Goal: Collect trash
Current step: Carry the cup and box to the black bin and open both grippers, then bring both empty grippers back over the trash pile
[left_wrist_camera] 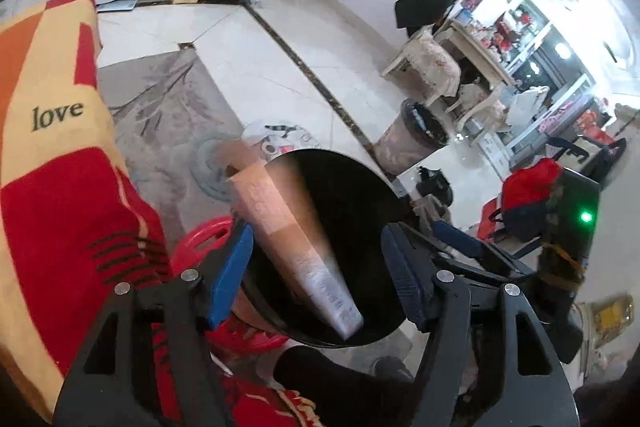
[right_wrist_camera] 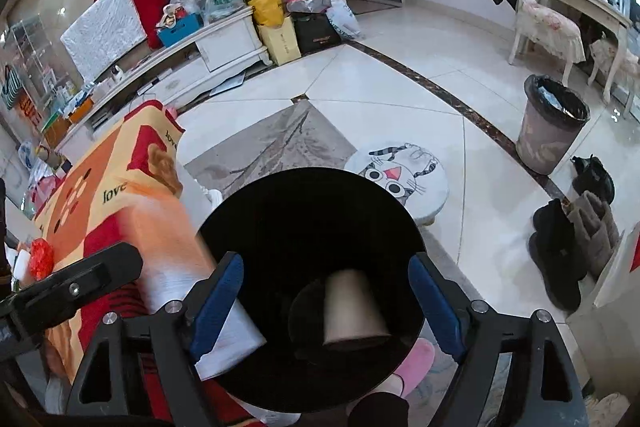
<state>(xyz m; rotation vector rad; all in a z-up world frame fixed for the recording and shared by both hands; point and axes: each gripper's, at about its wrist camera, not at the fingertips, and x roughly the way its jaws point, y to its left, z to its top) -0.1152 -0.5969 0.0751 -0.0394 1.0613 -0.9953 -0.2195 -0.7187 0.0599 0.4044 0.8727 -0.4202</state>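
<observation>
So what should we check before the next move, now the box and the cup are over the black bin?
1. Left gripper open: ok, the box sits loose between its pads.
2. Box over the black bin: ok, blurred, seems to be dropping in.
3. Right gripper open: ok, no pad touches the paper cup.
4. Cup inside the bin: ok, it shows against the dark inside.
5. Box fully inside the bin: cannot tell.
6. More trash left on the blanket: cannot tell.
</observation>
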